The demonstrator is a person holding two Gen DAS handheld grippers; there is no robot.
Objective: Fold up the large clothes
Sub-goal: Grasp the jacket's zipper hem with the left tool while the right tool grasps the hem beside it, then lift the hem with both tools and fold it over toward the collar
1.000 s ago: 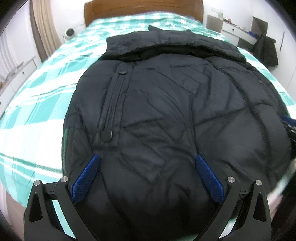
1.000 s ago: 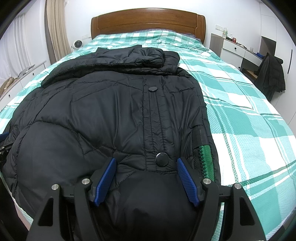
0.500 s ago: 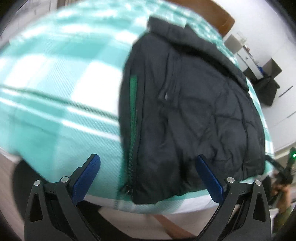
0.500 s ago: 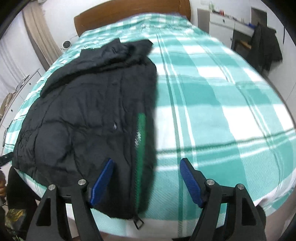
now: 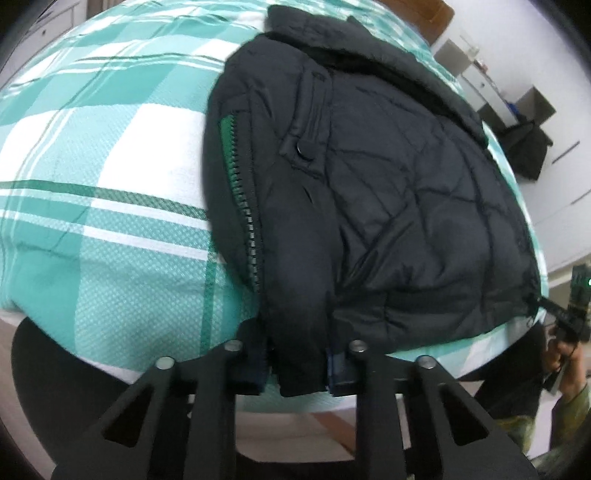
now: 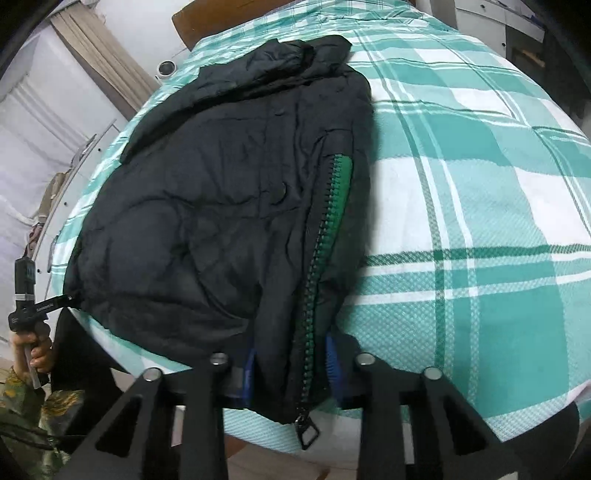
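The jacket (image 5: 388, 192) lies spread on the bed (image 5: 110, 166). At its left hem corner the left gripper (image 5: 300, 369) has just closed on padding; at its right, the right gripper (image 6: 290, 373) has just clamped the zipper (image 6: 321, 236) edge. Slippery, bulky padding could slide out mid-fold if either bite is shallow.

- The jacket (image 5: 388, 192) is black with quilted stitching; a green strip (image 6: 341, 192) runs beside its black zipper teeth.
- The bed cover (image 6: 480, 221) is a teal and white plaid crossed by thin dark green lines.
- The gripper frames are black and their fingers (image 6: 332, 354) carry blue pads.
- The headboard (image 6: 229, 18) is brown wood.
- The curtain (image 6: 99, 62) is beige.
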